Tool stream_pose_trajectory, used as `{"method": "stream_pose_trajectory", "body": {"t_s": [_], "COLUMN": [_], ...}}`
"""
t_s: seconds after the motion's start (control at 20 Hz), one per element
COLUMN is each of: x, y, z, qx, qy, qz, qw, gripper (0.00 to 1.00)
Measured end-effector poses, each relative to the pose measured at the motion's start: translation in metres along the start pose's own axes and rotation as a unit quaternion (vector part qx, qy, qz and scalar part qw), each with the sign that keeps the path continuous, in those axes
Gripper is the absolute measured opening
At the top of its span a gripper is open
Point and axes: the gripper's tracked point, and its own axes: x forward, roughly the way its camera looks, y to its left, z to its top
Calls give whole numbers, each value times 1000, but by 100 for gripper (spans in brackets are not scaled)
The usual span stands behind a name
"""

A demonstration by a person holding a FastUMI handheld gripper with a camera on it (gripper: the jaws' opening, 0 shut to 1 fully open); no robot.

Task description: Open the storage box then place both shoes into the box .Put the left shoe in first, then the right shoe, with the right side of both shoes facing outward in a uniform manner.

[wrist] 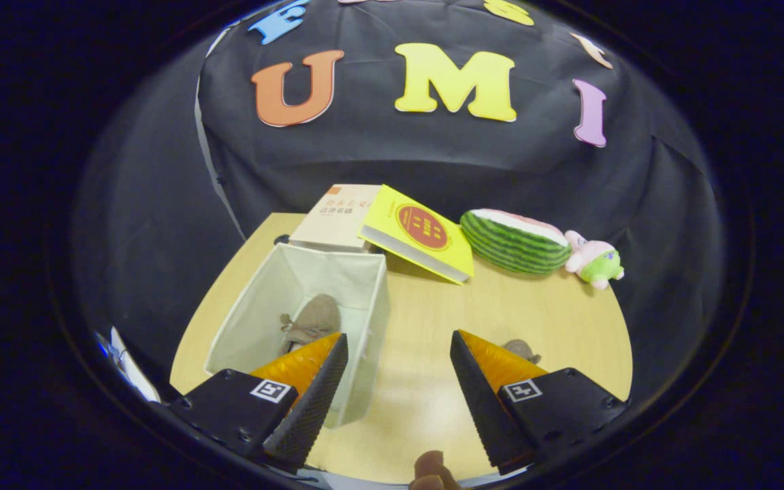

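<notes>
White fabric storage box point(256, 320) sits left-centre, open, w/ one brown shoe point(312, 321) inside. Second shoe point(521, 350) on wooden table point(419, 327), lower right, behind right finger. Gripper point(399, 395) wide open, holding nothing, above table beside box.
</notes>
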Motion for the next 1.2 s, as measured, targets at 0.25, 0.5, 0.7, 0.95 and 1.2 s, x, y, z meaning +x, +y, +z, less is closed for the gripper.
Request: {"method": "stream_pose_trajectory", "body": {"t_s": [0.25, 0.5, 0.7, 0.95, 1.2], "x": [24, 34, 38, 50, 62], "y": [-64, -109, -134, -172, -204], "z": [-35, -71, -105, -136, -165], "qx": [2, 0, 0, 0, 0], "qy": [32, 59, 92, 122, 167], "qz": [-27, -41, -34, -51, -77], "qw": [999, 997, 995, 991, 983], "gripper": [97, 97, 98, 98, 98]}}
